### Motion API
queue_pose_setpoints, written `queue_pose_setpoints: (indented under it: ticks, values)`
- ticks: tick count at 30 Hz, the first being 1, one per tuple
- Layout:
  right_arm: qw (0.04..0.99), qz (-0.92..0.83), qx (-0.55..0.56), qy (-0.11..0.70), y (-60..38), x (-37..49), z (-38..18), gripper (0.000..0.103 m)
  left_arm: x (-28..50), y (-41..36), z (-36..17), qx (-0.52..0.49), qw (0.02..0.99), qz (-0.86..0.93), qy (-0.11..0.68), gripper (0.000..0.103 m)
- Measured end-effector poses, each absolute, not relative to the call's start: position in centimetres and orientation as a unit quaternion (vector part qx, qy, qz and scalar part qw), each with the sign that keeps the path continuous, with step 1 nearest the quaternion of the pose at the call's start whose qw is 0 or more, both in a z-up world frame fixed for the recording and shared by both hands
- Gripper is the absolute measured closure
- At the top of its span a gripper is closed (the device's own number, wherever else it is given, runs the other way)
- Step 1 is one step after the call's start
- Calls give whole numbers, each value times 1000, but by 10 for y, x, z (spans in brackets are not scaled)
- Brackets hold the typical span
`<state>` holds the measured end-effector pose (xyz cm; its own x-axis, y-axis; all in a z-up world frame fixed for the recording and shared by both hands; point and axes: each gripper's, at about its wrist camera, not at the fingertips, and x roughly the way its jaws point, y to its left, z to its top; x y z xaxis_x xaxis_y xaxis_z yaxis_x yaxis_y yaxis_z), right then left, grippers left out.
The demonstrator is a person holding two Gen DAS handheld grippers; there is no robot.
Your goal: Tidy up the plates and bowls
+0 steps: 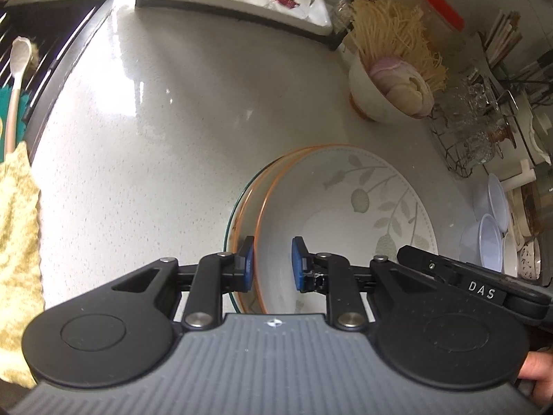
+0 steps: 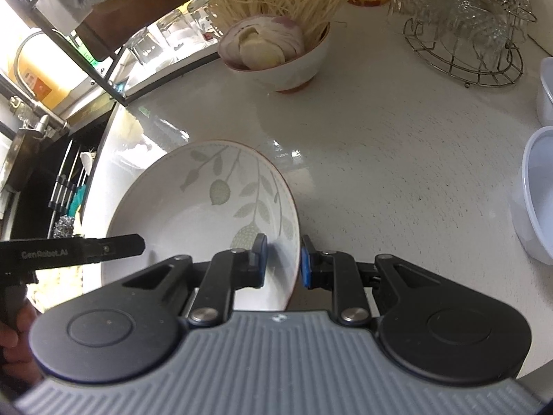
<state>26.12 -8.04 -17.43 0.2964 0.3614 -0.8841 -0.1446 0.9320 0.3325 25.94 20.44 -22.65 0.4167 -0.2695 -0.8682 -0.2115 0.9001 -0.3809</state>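
Left gripper [image 1: 272, 263]: clamped on the leaf-patterned plate's [image 1: 345, 214] near-left rim.
Right gripper [image 2: 284, 262]: clamped on its right rim, above the worktop [image 2: 397, 180].

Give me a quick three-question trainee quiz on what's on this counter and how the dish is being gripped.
1. True or false: the leaf-patterned dish has nothing in it.
2. What is in the white bowl behind it? A) pale thin strands and sliced onion B) water C) spoons
3. In its own camera's view, which edge of the dish does the right gripper straddle?

Key: 1 true; 2 A; 3 the right edge, with one pad inside the rim and one outside.
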Motion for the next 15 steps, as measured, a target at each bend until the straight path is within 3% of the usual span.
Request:
queue_pose_setpoints:
  ticks: [7,15]
  values:
    - [794,168,78,579,-74,264,-176,81,257,212,-224,-261,802,-14,537,66]
    - [787,168,95,586,-77,267,-180,81,252,215,-215,-259,798,-16,544,65]
